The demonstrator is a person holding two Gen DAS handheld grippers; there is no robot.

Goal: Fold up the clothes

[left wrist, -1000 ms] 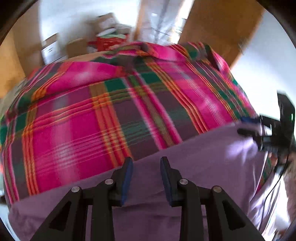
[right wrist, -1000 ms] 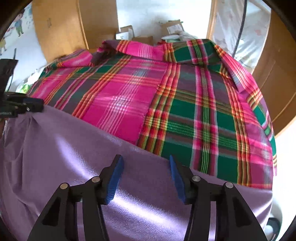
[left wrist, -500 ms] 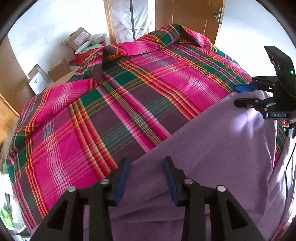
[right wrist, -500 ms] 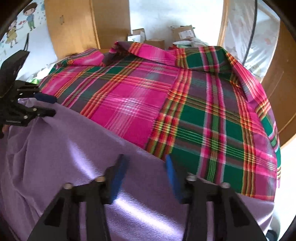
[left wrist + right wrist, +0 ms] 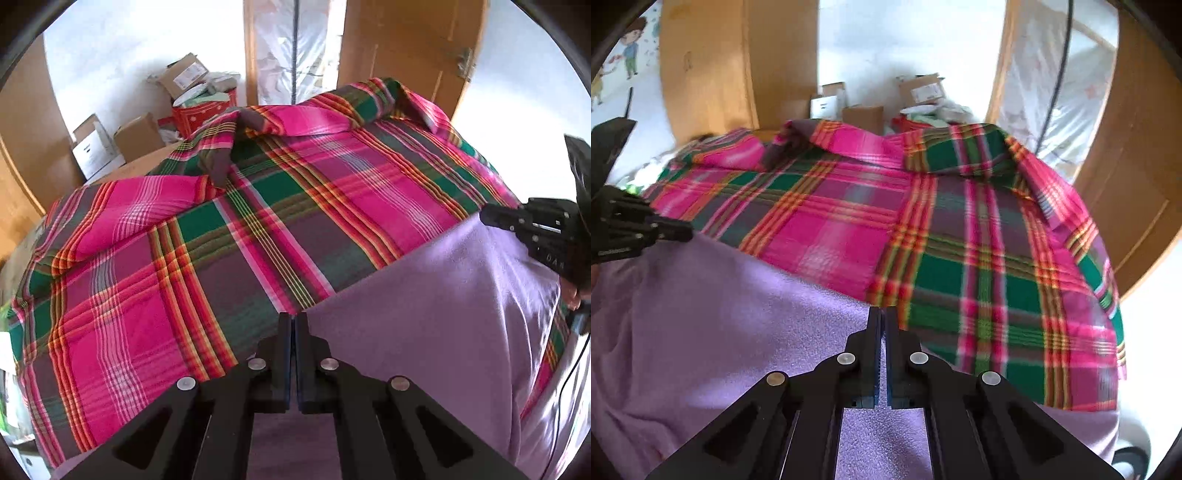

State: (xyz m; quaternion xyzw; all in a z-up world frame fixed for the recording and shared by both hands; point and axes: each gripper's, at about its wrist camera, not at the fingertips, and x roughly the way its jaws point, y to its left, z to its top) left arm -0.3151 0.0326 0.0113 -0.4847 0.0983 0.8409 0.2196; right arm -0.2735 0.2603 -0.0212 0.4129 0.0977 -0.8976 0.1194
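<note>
Purple garment edge — pinched by left claw and right claw.

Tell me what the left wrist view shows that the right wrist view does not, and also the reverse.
Only the left wrist view shows the door latch and the red patterned container among the boxes. Only the right wrist view shows the cartoon wall sticker and a black cable hanging down. Both share the plaid bedcover and the purple garment, with the left gripper and the right gripper each shut on the garment's far edge.
</note>
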